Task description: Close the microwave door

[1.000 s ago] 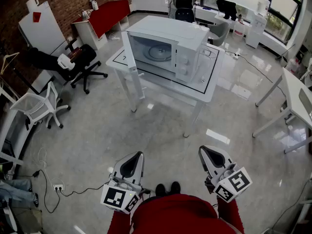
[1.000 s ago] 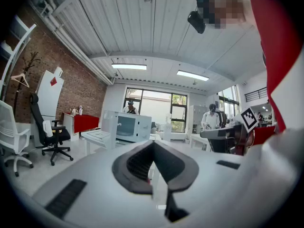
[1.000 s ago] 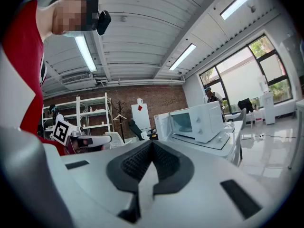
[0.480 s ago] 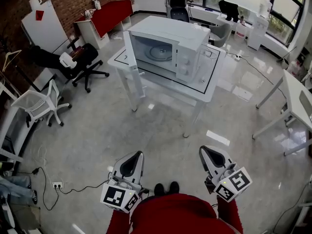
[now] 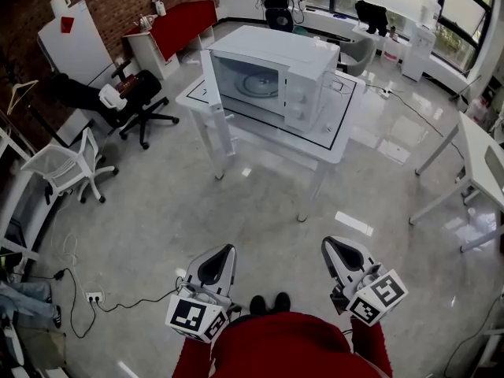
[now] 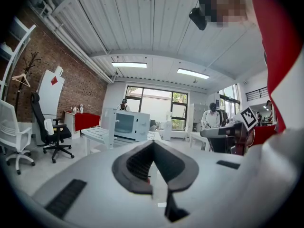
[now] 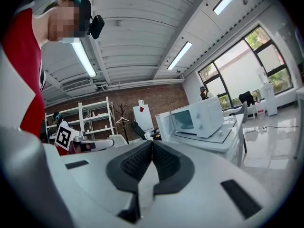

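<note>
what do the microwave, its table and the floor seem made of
Microwave: white casing, painted metal or plastic, even matte sheen.
Table: smooth white top, probably laminate, with a thin black border line.
Floor: grey, glossy with bright reflections; likely polished concrete or tile.

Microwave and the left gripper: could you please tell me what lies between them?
Only bare floor, up to the table under the microwave; the head view shows it.

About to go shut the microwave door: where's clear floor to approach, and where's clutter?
Bare floor runs straight ahead to the white table under the microwave and beside its open door. Crowded: black chair and white chair left, cable lower left, second table right.
</note>
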A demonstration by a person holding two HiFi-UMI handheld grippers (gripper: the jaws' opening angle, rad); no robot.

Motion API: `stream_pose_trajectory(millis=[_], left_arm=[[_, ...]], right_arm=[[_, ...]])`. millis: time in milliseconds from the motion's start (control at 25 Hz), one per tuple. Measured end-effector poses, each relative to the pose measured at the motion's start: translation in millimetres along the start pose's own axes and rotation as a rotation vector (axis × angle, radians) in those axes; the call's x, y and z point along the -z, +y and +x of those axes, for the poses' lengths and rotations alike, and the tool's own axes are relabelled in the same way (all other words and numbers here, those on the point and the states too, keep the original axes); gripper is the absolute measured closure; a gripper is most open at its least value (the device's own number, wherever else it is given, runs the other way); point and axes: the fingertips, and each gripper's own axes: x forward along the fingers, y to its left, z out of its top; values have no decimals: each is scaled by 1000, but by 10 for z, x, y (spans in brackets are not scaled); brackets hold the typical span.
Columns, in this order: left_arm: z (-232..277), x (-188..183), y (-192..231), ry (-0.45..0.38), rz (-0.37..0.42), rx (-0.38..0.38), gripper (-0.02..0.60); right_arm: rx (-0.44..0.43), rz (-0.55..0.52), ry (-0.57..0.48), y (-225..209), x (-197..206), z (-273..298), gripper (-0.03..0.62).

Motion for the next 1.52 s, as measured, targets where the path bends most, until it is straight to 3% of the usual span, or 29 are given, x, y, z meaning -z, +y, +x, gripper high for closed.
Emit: stream_pose_trajectory(millis=[480, 1520], left_arm=[[82, 5, -168, 4, 12, 22, 571], [304, -209, -340, -38, 76, -23, 571]], right_arm=[[17, 22, -13, -106, 14, -158, 580], [-4, 9, -40, -329, -71, -354, 579]])
